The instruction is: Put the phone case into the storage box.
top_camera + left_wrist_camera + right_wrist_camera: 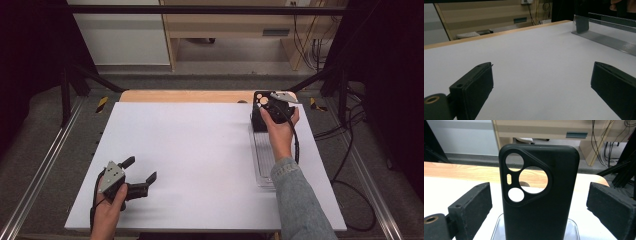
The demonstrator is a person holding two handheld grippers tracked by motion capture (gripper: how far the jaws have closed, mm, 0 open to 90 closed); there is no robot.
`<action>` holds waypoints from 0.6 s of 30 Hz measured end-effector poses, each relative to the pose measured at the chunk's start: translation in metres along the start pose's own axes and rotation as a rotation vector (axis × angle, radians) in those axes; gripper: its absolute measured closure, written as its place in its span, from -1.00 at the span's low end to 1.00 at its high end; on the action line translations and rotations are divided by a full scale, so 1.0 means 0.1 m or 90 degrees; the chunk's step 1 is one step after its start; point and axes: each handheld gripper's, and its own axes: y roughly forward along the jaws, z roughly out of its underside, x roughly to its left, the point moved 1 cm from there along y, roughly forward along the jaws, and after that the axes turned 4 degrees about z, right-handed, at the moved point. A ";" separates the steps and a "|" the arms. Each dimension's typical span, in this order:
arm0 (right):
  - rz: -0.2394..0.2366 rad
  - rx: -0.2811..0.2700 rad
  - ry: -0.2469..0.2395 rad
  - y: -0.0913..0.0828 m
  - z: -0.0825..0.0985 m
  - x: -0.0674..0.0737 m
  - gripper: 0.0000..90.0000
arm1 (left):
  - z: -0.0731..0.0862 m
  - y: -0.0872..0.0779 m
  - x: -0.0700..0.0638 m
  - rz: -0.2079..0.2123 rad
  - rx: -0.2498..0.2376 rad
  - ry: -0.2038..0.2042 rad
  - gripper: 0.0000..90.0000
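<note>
Lower left of the high view, the left gripper (141,171) rests on the table (200,150), jaws spread, holding nothing. Upper right, the right gripper (263,106) gapes around an upright black case (539,195) in a clear tray (262,165), jaws apart from it.

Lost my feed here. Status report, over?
Right gripper open, jaws either side of black phone case, not touching. Case upright at clear tray far end. Left gripper open, idle. Nothing blocking.
</note>
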 end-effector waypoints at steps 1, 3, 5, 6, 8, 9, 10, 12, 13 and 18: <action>-0.002 0.000 0.000 -0.01 0.00 0.00 -0.85 | 0.00 0.00 0.00 0.000 0.001 0.001 -0.90; -0.005 0.002 -0.002 -0.02 -0.01 0.00 -0.84 | 0.00 0.00 0.00 0.000 0.001 0.002 -0.90; -0.010 0.003 -0.002 -0.03 -0.01 0.00 -0.83 | 0.00 0.00 0.00 0.000 0.001 0.003 -0.90; -0.013 0.002 0.000 -0.04 -0.01 0.00 -0.83 | 0.00 0.00 0.00 0.000 0.001 0.002 -0.90; -0.020 0.001 0.004 -0.05 -0.01 0.01 -0.82 | 0.00 0.00 0.00 0.000 0.001 0.002 -0.90; -0.025 -0.002 0.004 -0.05 -0.02 0.01 -0.82 | 0.00 0.00 0.00 0.000 0.001 0.003 -0.90; -0.028 -0.001 0.005 -0.06 -0.02 0.02 -0.82 | 0.00 0.00 0.00 0.001 0.001 0.003 -0.90; -0.035 -0.002 0.008 -0.07 -0.01 0.02 -0.82 | 0.00 0.00 -0.01 0.001 0.001 0.003 -0.90; -0.037 -0.004 0.009 -0.08 -0.01 0.03 -0.82 | 0.00 0.00 -0.01 0.001 0.001 0.004 -0.90; -0.047 -0.005 0.003 -0.12 0.02 0.04 -0.82 | 0.00 0.00 -0.01 0.000 0.002 0.004 -0.90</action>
